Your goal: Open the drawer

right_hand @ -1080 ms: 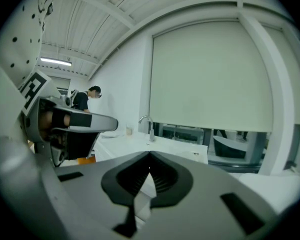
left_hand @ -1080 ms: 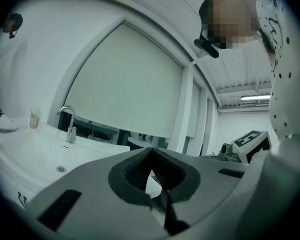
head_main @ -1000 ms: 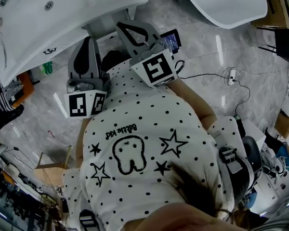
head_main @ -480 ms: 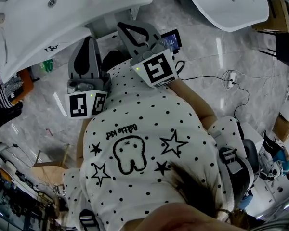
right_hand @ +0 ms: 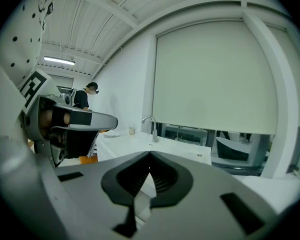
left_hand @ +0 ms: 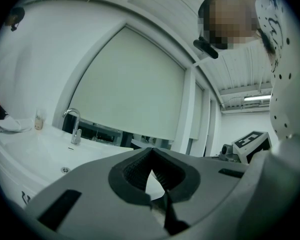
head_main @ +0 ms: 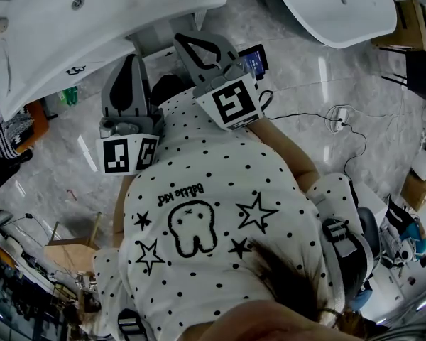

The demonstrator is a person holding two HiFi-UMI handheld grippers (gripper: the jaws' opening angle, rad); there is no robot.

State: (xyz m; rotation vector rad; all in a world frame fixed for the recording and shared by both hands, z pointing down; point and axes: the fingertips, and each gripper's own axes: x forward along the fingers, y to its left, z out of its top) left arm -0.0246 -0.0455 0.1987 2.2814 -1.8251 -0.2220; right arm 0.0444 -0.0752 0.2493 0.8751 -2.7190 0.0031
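While your left hand-held gripper [left_hand: 152, 149] and right hand-held gripper [right_hand: 150, 152] are closed on nothing, the white basin-topped desk [head_main: 128, 6], drawer unseen, lies ahead, nearer the left.

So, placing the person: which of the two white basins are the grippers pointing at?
The long washbasin at upper left, ahead of the left gripper and right gripper; the rounded basin at upper right lies apart across the floor.

We hold both claws out in front of the chest, side by side and near each other. The left claw [head_main: 134, 61] has its jaws closed tip to tip, with nothing between them. The right claw [head_main: 184, 42] is closed and empty as well. Our right forearm [head_main: 287, 148] is bare.
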